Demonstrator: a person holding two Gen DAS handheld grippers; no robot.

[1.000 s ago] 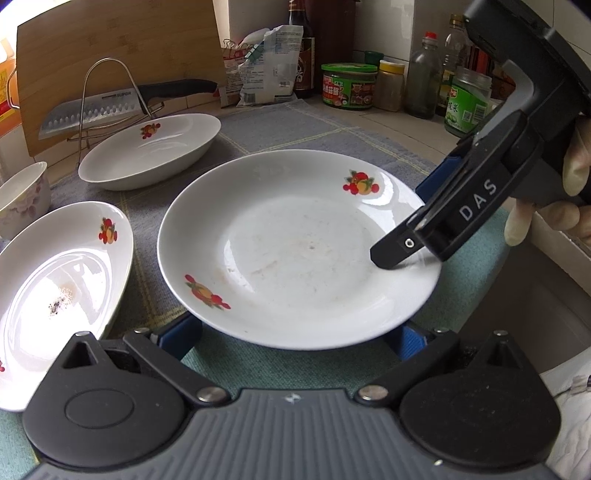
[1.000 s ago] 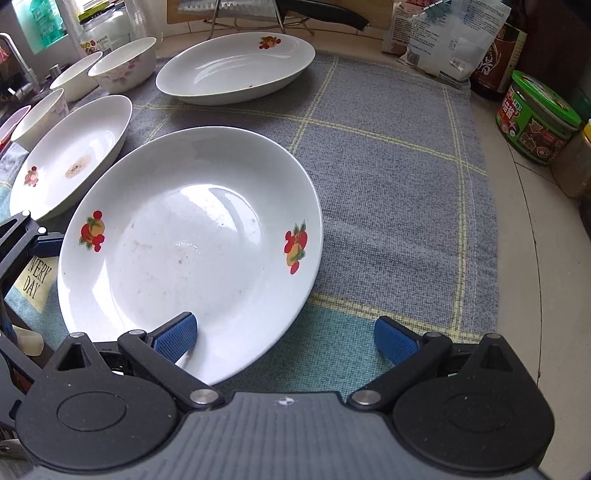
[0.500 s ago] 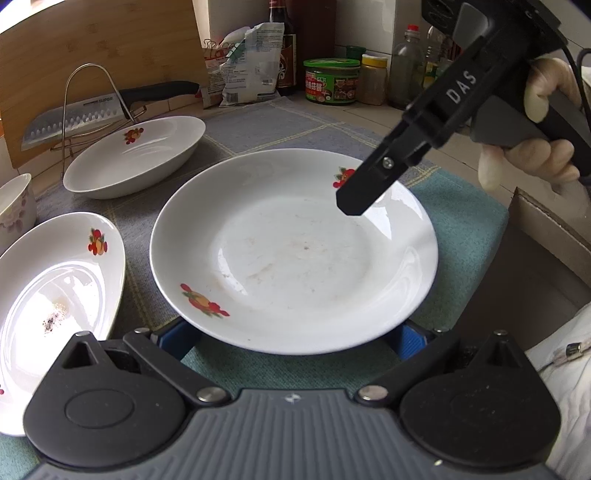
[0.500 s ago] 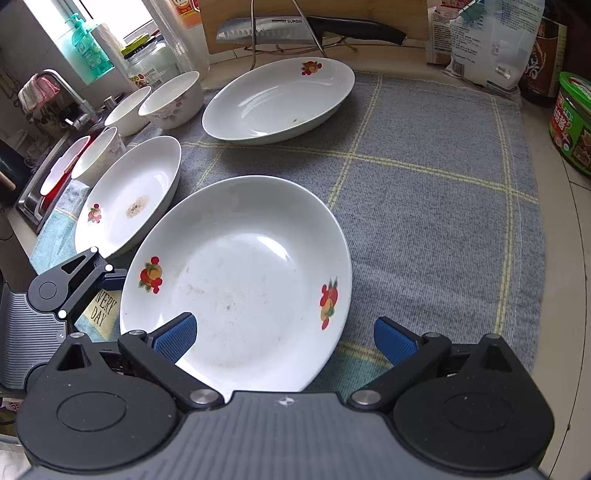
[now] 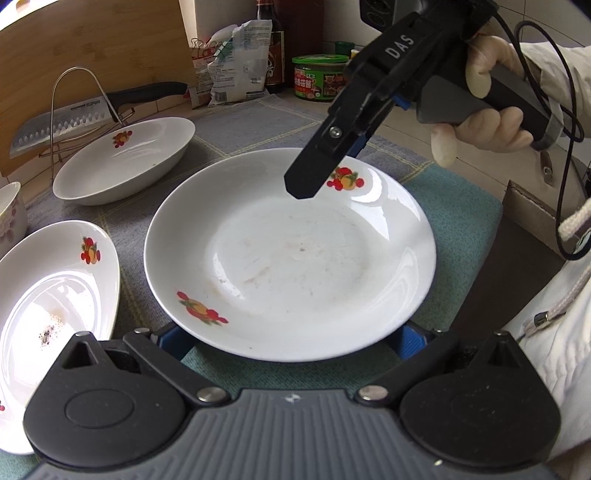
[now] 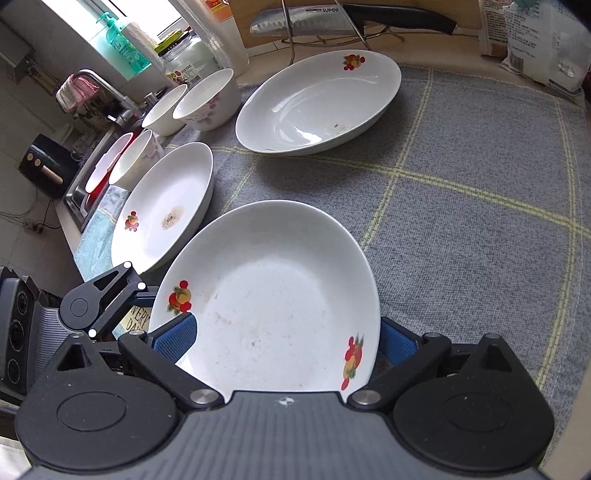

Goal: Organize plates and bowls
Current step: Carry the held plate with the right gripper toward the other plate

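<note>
The counter (image 6: 480, 266), covered by a grey cloth with a yellow grid, fills the right half of the right wrist view and carries all the crockery. The round plate (image 5: 291, 254), white with two fruit motifs and faint smears at its centre, occupies the middle of the left wrist frame; in the right wrist frame it sits at lower centre, its near rim between the blue pads. Left tongs (image 5: 291, 338): apart, one pad at each side of the plate's near rim; whether they touch it cannot be told. Right tongs (image 6: 286, 338): apart, left pad over the plate's inner surface, right pad just outside the rim. In the left wrist view the right tongs enter from the upper right, held by a gloved hand (image 5: 487, 110), tip above the far motif. A deep oval dish (image 6: 317, 107) lies at upper centre of the right wrist frame. A second oval dish (image 6: 166, 210), with dark crumbs, lies at centre left. Two bowls (image 6: 207, 99) stand at upper left. A knife (image 6: 332, 18) rests on a wire stand at the top edge.
</note>
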